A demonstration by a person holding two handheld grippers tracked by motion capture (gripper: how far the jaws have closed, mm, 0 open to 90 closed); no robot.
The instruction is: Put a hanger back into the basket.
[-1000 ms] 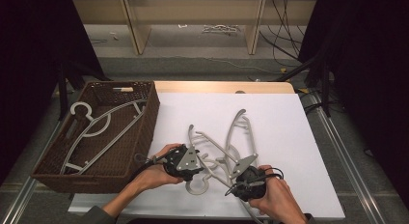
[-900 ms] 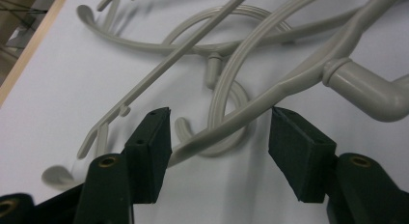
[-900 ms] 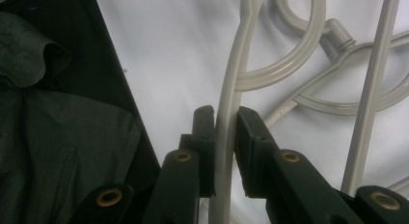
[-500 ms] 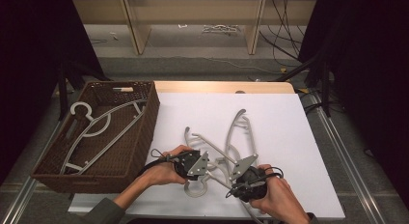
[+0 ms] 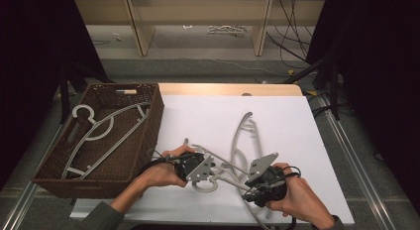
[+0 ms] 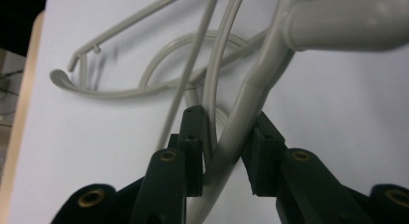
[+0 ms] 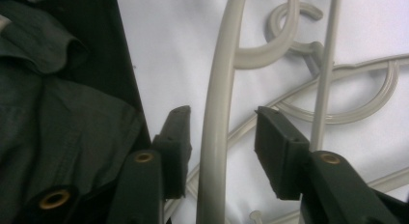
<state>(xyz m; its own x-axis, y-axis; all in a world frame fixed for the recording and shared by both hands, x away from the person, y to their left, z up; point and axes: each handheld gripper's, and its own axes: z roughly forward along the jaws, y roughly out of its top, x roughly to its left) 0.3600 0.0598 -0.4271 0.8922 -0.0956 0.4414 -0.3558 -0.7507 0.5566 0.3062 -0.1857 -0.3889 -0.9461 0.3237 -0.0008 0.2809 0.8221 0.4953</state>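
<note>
Left tongs: jaws have just been closing; now pinched on a bar of a grey hanger.
Right tongs: jaws have just been opening; now stand apart with a curved hanger arm between them, pads clear of it.
Hangers: tangled heap on the white counter, between both hands.
Basket: brown wicker, at the counter's left edge, holding another hanger.

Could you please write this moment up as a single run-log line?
left gripper: jaws just closing, pads on grey hanger arm | right gripper: jaws just opening, hanger bar between, unpressed | basket: holds hangers
</note>
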